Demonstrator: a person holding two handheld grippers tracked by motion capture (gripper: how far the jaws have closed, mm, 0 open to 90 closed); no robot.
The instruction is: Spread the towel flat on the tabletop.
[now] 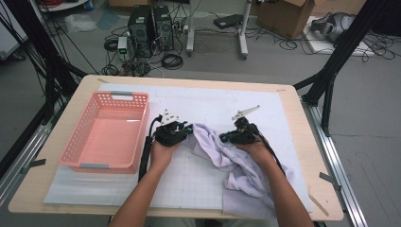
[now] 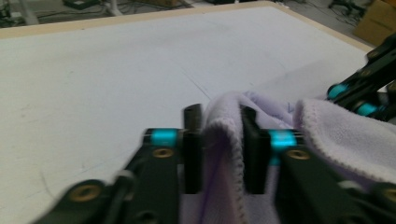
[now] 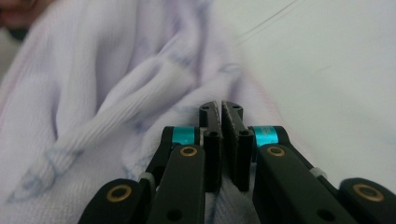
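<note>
A pale lilac cloth (image 1: 246, 175) lies crumpled on the white mat at the right of the table. My left gripper (image 1: 189, 128) rests at the cloth's left edge. In the left gripper view this gripper (image 2: 221, 112) stands open, and a loose rounded fold of the cloth (image 2: 341, 135) rises between the jaws. My right gripper (image 1: 222, 138) sits on the upper middle of the cloth, facing the left one. In the right gripper view the right gripper (image 3: 219, 106) is shut, its tips pinching a thin bit of the cloth (image 3: 116, 84).
A pink plastic basket (image 1: 142, 101) stands at the table's left with nothing in it. The white mat (image 1: 213, 99) covers most of the wooden tabletop. Black frame posts stand at both sides, and cables and boxes lie on the floor beyond.
</note>
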